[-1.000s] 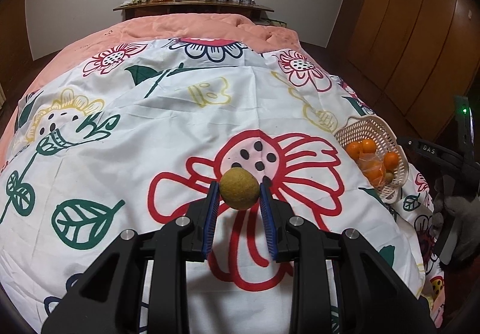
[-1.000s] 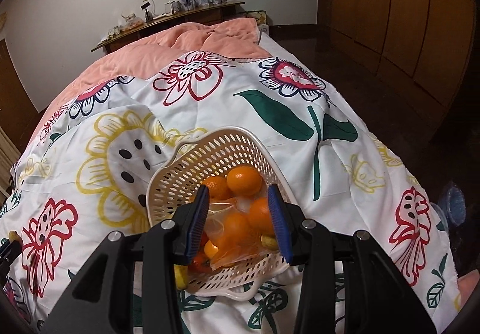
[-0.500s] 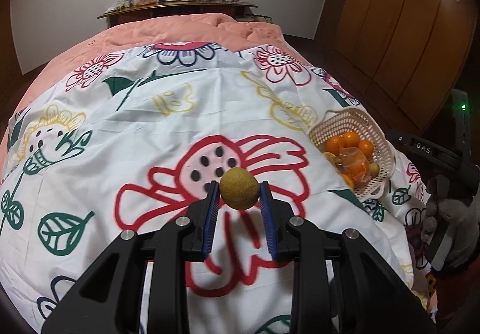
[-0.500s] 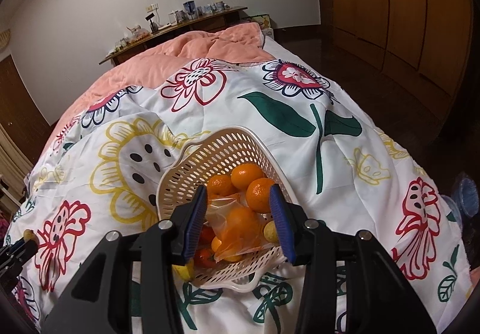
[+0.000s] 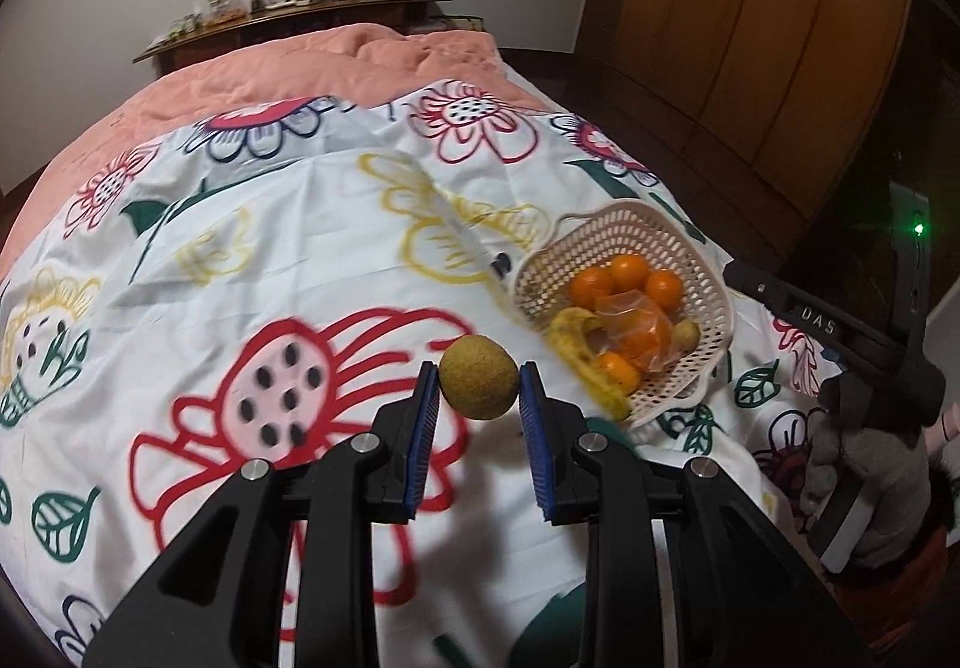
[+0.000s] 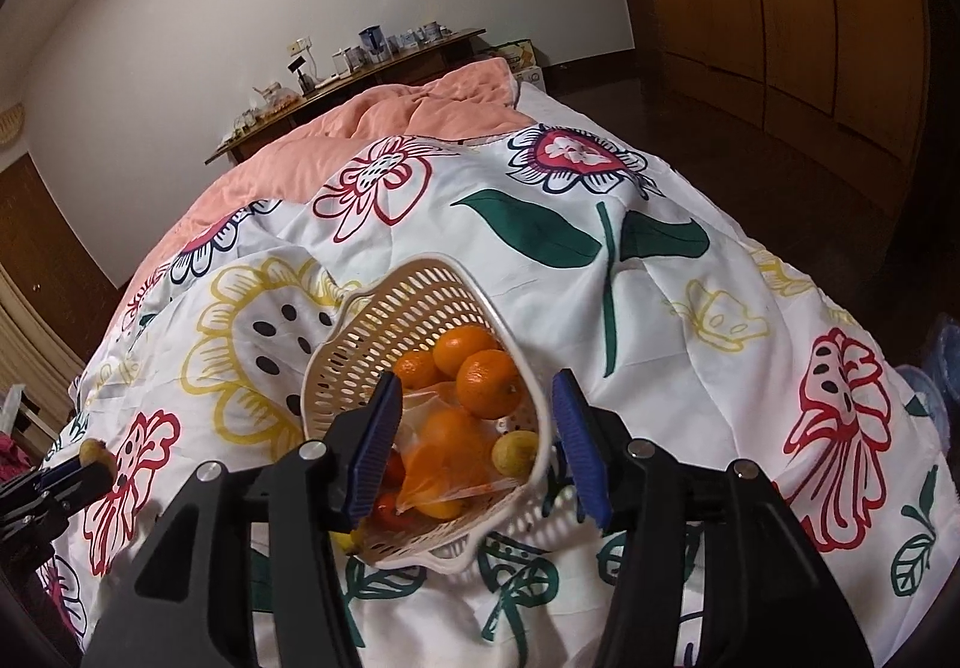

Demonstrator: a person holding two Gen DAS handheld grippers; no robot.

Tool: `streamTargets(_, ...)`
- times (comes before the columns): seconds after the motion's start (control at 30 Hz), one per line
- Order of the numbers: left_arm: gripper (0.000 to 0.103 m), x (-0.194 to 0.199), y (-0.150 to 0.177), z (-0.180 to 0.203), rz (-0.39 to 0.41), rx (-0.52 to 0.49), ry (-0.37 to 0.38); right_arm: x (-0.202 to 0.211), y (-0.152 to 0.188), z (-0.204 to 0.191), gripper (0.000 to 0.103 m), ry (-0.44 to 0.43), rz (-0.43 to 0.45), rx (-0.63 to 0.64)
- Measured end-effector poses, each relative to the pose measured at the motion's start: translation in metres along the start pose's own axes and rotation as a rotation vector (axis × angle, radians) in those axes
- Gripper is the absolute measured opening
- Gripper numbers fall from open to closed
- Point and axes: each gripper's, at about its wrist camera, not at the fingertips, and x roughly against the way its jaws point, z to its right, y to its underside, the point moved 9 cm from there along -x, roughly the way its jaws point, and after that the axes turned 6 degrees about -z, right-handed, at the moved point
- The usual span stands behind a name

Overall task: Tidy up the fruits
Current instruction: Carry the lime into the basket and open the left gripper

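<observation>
Left gripper (image 5: 480, 386) clamped on round brownish-green fruit (image 5: 478, 385). Right gripper (image 6: 474, 446), jaws just opening, straddling rim of cream perforated plastic basket (image 6: 390, 320) near floral quilt's (image 5: 240, 224) right edge.

Legible text found in one place only: the white letters "DAS" on the black bar (image 5: 822, 323) of the right gripper's frame, seen in the left wrist view just right of the basket (image 5: 714, 302). Boxes and containers on the wooden shelf (image 6: 360, 68) beyond the bed carry markings too small and blurred to read. No other lettering, numbers or signs legible.
</observation>
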Motion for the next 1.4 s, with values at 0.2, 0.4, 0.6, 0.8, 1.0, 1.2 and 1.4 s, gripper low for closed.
streamTargets(0.2, 0.028, -0.017, -0.013, 0.027, -0.025, -0.032, 0.041, -0.001, 0.002, 0.014, 0.053, -0.008, 0.008, -0.028)
streamTargets(0.4, 0.028, -0.036, -0.020, 0.051, -0.056, -0.065, 0.062, 0.001, 0.003, 0.016, 0.057, -0.018, 0.033, -0.013)
streamTargets(0.6, 0.028, -0.054, -0.026, 0.069, -0.082, -0.098, 0.064, 0.000, 0.004, 0.025, 0.057, -0.027, 0.038, -0.032)
streamTargets(0.8, 0.028, -0.072, -0.027, 0.082, -0.111, -0.123, 0.066, -0.002, 0.006, 0.029, 0.057, -0.034, 0.032, -0.045)
streamTargets(1.0, 0.028, -0.076, -0.029, 0.087, -0.114, -0.135, 0.064, -0.005, 0.007, 0.031, 0.057, -0.038, 0.027, -0.050)
streamTargets(1.2, 0.028, -0.081, -0.029, 0.087, -0.119, -0.132, 0.065, -0.008, 0.011, 0.026, 0.057, -0.045, 0.016, -0.045)
streamTargets(1.4, 0.028, -0.081, -0.029, 0.087, -0.121, -0.133, 0.062, -0.009, 0.013, 0.023, 0.057, -0.047, 0.010, -0.043)
